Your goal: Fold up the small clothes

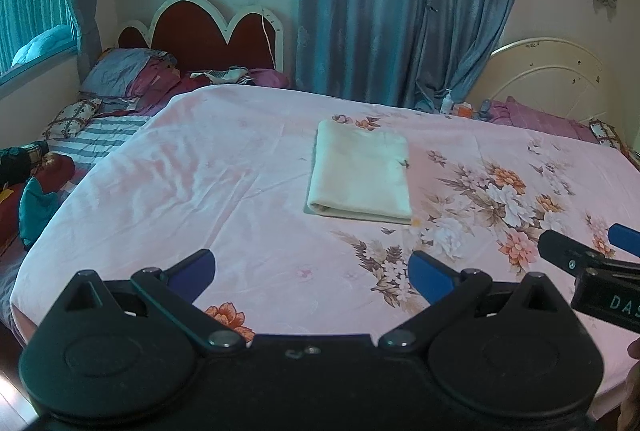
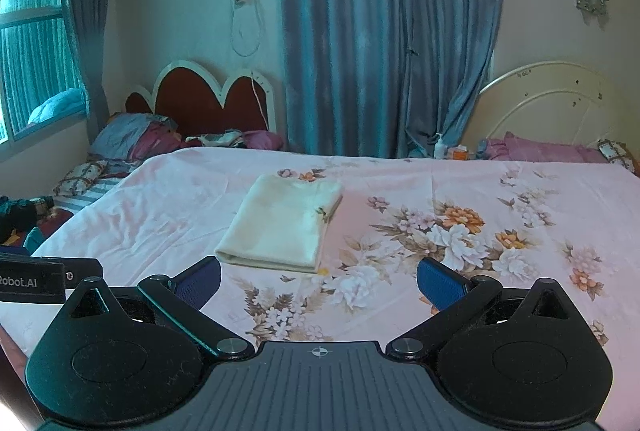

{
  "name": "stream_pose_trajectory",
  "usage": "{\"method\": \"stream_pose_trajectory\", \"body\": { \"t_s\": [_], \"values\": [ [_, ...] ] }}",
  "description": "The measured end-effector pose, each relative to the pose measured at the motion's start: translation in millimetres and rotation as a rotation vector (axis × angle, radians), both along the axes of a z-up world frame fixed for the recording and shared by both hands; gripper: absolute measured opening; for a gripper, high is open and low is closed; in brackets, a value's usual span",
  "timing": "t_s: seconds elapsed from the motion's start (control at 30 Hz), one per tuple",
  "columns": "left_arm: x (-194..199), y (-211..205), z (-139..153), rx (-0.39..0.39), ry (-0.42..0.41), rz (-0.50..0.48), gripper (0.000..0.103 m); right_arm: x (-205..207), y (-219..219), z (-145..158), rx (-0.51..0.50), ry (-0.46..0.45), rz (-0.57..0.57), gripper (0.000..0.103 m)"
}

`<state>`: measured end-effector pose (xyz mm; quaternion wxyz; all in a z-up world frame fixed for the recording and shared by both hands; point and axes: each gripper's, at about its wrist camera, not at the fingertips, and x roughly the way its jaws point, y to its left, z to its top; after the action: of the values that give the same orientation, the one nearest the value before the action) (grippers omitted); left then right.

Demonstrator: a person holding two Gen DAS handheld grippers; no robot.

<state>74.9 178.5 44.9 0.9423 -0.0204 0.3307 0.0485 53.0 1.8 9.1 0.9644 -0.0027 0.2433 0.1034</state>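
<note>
Left gripper (image 1: 312,273) and right gripper (image 2: 319,281): jaws spread wide, empty, above the near sheet (image 1: 180,191). Cloth (image 1: 360,175) lies folded mid-bed, beyond both. Risk: a low pinch grabs sheet too, dragging the fold open.

A home bedroom; bed (image 2: 400,183), headboard (image 2: 208,99), curtains (image 2: 380,31), pillows (image 1: 116,75).

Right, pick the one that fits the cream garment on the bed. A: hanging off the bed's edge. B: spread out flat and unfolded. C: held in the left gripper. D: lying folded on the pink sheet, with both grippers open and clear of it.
D: the cream garment lies folded on the pink sheet, while the left gripper and right gripper are open and hold nothing.
</note>
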Motion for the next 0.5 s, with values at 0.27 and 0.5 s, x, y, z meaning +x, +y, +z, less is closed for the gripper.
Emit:
{"method": "stream_pose_trajectory", "body": {
  "t_s": [0.27,0.5],
  "values": [
    [4.3,1.5,-1.1,0.002,0.009,0.009,0.102,1.4,1.2,-0.6,-0.001,0.002,0.0,0.103],
    [7.1,0.0,-3.4,-0.001,0.021,0.01,0.102,2.2,1.8,-1.1,-0.001,0.004,0.0,0.103]
  ]
}}
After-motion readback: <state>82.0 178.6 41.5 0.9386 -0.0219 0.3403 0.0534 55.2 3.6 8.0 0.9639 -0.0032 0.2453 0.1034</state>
